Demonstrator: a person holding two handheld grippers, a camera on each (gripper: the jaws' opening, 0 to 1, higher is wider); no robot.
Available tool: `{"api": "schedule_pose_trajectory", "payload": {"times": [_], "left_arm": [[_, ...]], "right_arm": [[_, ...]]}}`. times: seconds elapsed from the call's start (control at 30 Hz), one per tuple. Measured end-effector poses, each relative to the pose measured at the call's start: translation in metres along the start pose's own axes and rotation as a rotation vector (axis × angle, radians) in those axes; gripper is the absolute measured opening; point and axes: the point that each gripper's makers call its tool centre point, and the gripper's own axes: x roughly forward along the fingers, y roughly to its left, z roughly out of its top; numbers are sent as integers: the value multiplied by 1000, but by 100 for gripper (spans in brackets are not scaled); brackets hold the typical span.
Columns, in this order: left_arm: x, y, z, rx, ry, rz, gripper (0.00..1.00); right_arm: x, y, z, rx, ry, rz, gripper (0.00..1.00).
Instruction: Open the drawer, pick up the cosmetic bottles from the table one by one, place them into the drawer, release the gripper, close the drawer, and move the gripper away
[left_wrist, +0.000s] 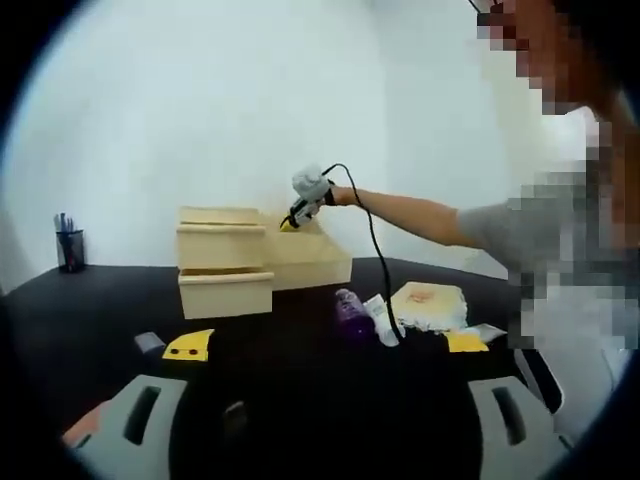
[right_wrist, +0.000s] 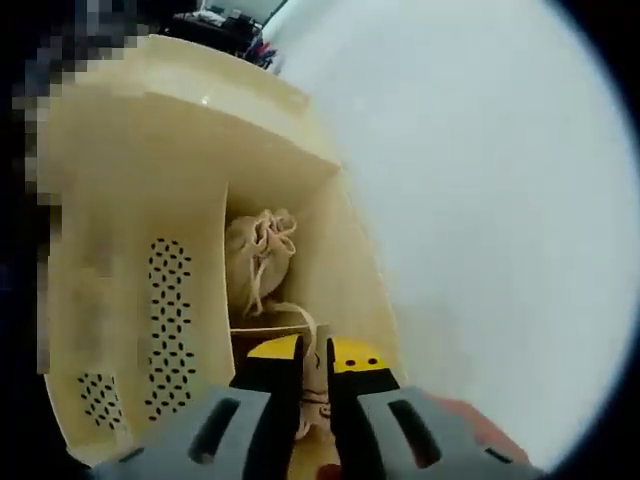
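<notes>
A purple cosmetic bottle (left_wrist: 352, 312) is seen on the dark table (left_wrist: 300, 370), lower centre of the left gripper view, right of the pale wooden drawer unit (left_wrist: 225, 262). In the right gripper view, the right gripper (right_wrist: 314, 375) is nearly closed, pinching a beige drawstring (right_wrist: 312, 385) of a cloth pouch (right_wrist: 258, 258) inside the open drawer (right_wrist: 150, 300). The left gripper (left_wrist: 330, 425) is held wide apart, empty.

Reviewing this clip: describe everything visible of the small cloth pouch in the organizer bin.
The cloth pouch is a beige, fabric-looking drawstring bag, gathered and knotted at its top, with a pale cord trailing toward the camera. It lies inside an open compartment of the cream organizer box, against the back wall beside a perforated side panel. The right gripper points into the compartment with jaws nearly together around the cord or a strip; whether they clamp it is unclear.
</notes>
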Motion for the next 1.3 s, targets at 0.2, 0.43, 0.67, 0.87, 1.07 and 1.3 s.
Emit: {"api": "schedule_pose_trajectory", "payload": {"times": [0.2,0.43,0.67,0.87,1.07,1.3], "left_arm": [[0,0,-1,0,2,0,83],[0,1,-1,-1,4,2,83],[1,0,-3,1,9,4,83],[1,0,-3,0,10,4,83],[1,-1,-5,1,17,6,83],[2,-2,-7,3,23,3,83]], "right_arm": [[6,-5,-3,-53,25,-26,0],[1,-12,-5,-46,11,-39,0],[-16,-24,-10,-3,-35,-91,0],[-26,-27,-21,19,-32,-123,0],[-34,-34,-23,45,-17,-138,0],[-42,-29,-29,73,12,-173,0]]}}
